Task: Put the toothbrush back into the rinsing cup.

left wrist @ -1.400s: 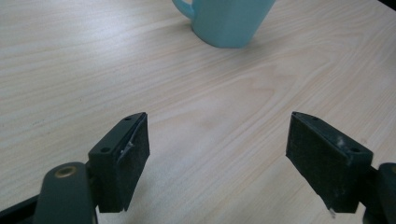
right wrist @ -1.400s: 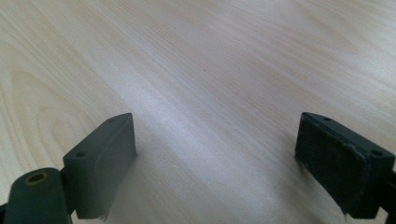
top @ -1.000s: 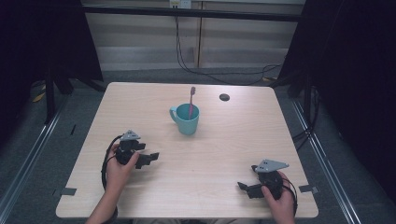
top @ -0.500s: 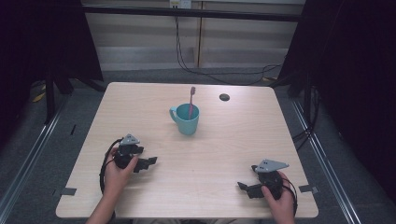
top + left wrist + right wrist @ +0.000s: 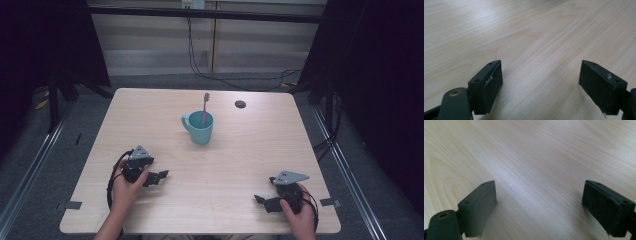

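Teal ceramic mug (image 5: 200,128) stands upright at table centre, toward the far side, handle to the left; a pink toothbrush (image 5: 205,106) stands in it, leaning on the rim. Left gripper (image 5: 158,177) rests on the pale wooden table (image 5: 240,165) near-left of the mug, well apart from it, jaws spread, nothing between them. Right gripper (image 5: 262,201) lies at the near right edge, jaws likewise spread and empty. Small dark round disc (image 5: 240,104) sits far right of the mug.

The left tool (image 5: 540,82) hangs low over the pale wood-grain surface (image 5: 536,32), its two black jaws spread wide with nothing between them.
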Motion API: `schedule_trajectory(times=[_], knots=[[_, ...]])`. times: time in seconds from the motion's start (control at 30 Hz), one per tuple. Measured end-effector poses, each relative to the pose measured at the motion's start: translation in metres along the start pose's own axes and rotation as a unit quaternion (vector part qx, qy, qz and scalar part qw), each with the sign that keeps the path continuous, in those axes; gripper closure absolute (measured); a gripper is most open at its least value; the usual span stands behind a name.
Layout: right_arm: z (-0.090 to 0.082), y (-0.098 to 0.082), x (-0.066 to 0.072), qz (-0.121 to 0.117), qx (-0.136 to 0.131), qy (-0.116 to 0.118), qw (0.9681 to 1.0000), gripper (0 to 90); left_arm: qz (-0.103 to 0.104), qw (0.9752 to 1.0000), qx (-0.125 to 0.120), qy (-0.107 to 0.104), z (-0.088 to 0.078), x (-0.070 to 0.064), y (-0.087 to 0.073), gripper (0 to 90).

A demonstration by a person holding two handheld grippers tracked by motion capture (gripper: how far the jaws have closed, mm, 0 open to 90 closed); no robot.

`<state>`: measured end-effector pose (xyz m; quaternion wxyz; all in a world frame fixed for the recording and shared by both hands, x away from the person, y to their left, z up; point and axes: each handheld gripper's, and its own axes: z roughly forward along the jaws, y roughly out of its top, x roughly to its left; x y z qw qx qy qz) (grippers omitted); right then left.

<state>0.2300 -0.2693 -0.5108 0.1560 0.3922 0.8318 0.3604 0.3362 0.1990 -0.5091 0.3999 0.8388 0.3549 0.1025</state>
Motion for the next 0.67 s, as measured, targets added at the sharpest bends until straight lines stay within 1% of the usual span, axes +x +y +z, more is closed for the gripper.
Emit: schedule_trajectory(times=[0.1, 0.2, 0.27, 0.33, 0.43, 0.67], knots=[[0.0000, 0.0000, 0.0000, 0.000, 0.000, 0.000, 1.0000, 11.7, 0.007, 1.0000, 0.003, -0.001, 0.0008, -0.0010, 0.0005, 17.1], [0.0000, 0.0000, 0.0000, 0.000, 0.000, 0.000, 1.0000, 11.7, 0.002, 1.0000, 0.002, -0.003, 0.0009, -0.0010, 0.0004, 17.1], [0.0000, 0.0000, 0.0001, 0.001, 0.000, 0.000, 1.0000, 11.7, 0.006, 1.0000, 0.003, -0.002, 0.0008, -0.0010, 0.0005, 17.1], [0.0000, 0.0000, 0.0001, 0.001, 0.000, 0.000, 1.0000, 11.7, 0.015, 0.9999, 0.006, 0.005, 0.0008, -0.0014, 0.0008, 17.1], [0.0000, 0.0000, 0.0001, 0.001, 0.000, 0.000, 1.0000, 11.7, 0.015, 0.9998, 0.007, 0.010, 0.0021, -0.0045, 0.0008, 16.9], [0.0000, 0.0000, -0.0001, 0.000, 0.000, 0.000, 1.0000, 11.8, 0.025, 0.9995, 0.010, 0.017, 0.0026, -0.0058, 0.0011, 16.4]])
